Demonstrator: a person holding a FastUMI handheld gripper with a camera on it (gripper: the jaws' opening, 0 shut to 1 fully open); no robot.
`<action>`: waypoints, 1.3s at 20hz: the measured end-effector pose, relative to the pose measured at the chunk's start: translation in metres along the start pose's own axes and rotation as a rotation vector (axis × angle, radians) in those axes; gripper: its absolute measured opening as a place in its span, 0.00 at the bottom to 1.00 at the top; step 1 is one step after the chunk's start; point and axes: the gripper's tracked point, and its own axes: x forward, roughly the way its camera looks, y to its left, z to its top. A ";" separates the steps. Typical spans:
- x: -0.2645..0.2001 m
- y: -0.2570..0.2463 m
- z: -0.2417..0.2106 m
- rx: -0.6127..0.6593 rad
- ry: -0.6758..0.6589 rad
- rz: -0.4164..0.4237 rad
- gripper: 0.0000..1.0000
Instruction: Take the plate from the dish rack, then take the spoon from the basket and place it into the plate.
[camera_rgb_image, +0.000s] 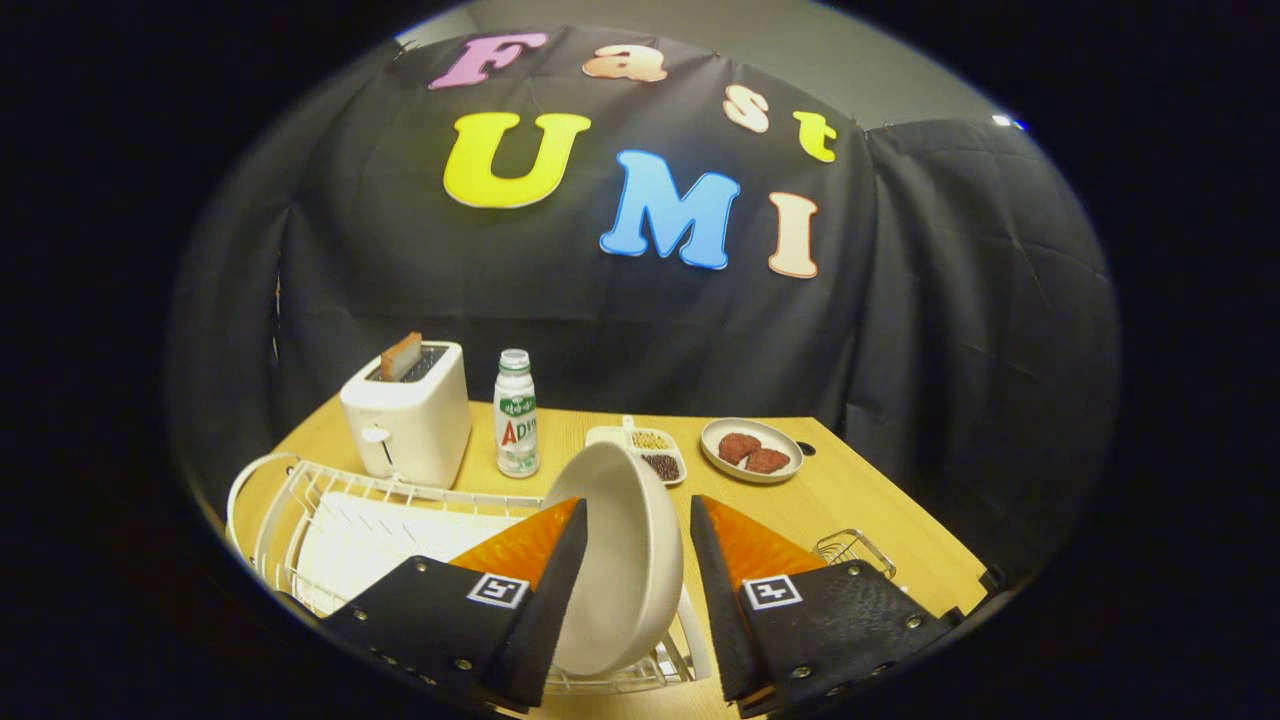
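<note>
Standing on edge in the white dish rack (300, 500), left of the table's middle, the pale plate (620, 560) sat between the spread fingers of the gripper (637, 520). The left finger seemed to touch its rim; the right stood apart. Closing squarely on the rim and lifting straight up would likely clear the wires. A wire basket (855, 548) sat rightward, its contents hidden.

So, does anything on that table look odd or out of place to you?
Not really. The plate stands on edge in the dish rack, as plates do, between the fingers of the hand-held gripper, whose right finger looks clear of it. Toast sits in the toaster; the bottle is upright. Nothing spilled.
</note>
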 end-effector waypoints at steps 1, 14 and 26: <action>0.004 0.000 -0.003 -0.027 0.015 -0.018 0.56; 0.002 0.020 0.048 -0.371 -0.025 -0.182 0.05; -0.100 0.017 0.120 -0.368 -0.256 -0.089 0.05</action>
